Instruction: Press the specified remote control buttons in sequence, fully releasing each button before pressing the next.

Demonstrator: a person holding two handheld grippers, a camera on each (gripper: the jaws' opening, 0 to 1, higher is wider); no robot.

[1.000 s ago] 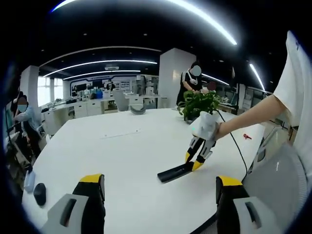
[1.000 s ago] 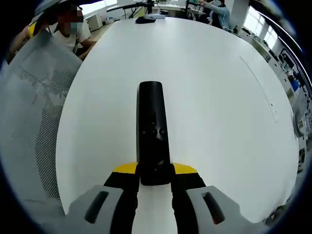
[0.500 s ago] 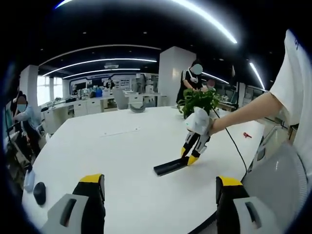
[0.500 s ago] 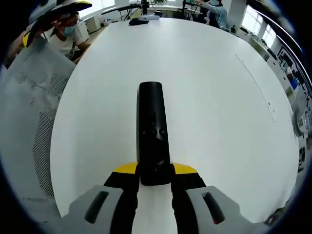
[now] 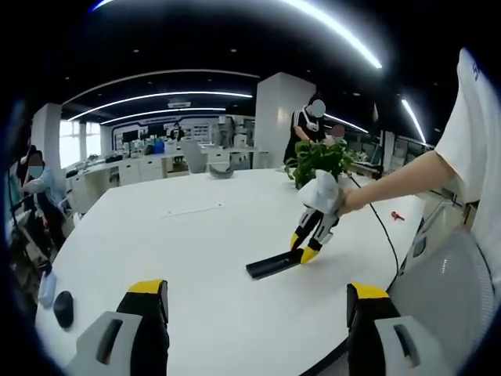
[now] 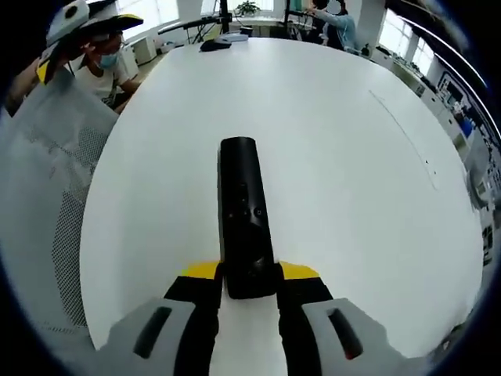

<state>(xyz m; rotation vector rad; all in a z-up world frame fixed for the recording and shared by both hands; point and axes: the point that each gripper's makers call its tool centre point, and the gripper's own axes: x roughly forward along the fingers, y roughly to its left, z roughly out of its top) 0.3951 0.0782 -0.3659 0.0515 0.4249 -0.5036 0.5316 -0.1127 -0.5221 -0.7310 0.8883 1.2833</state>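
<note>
— Gripping the remote [image 6: 244, 227], how is the right gripper [image 6: 249, 283] set?
— Its yellow-tipped jaws are clamped on the near end of the slim, glossy black bar, which is held over the table [image 6: 337, 180].
— And the left gripper [image 5: 258, 301]?
— Its jaws are spread wide, nothing between them.
— What surface is seen?
— A smooth white rounded top, in an open office with strip lights, a plant [image 5: 319, 162] and a mesh chair [image 6: 55, 204].
</note>
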